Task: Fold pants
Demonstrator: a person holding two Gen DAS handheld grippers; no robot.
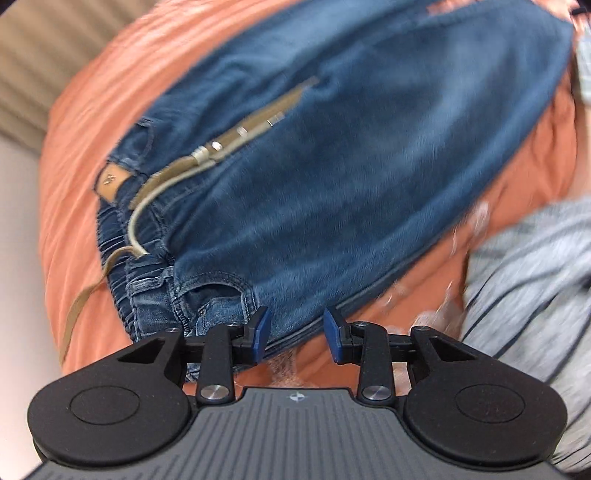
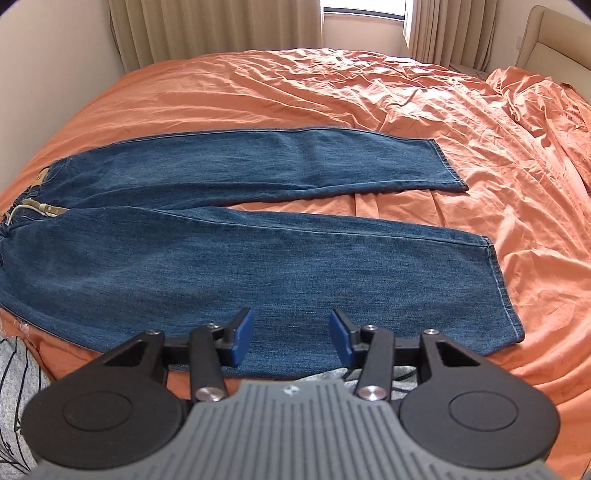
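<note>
— What did your left camera show?

— My left gripper (image 1: 295,334) hung with its jaws released, gripping nothing, just over the waist end of the jeans (image 1: 351,155). The tan belt (image 1: 236,134) lay across the waistband, its loose end trailing onto the orange sheet (image 1: 92,122). The picture was blurred.

— And the right camera?

— My right gripper (image 2: 291,338) also had its jaws spread apart and empty, above the near edge of the closer leg. The jeans (image 2: 258,266) lay flat on the bed, waist to the left, both legs stretched rightward and parting toward the hems. Curtains (image 2: 207,29) hung behind.
</note>
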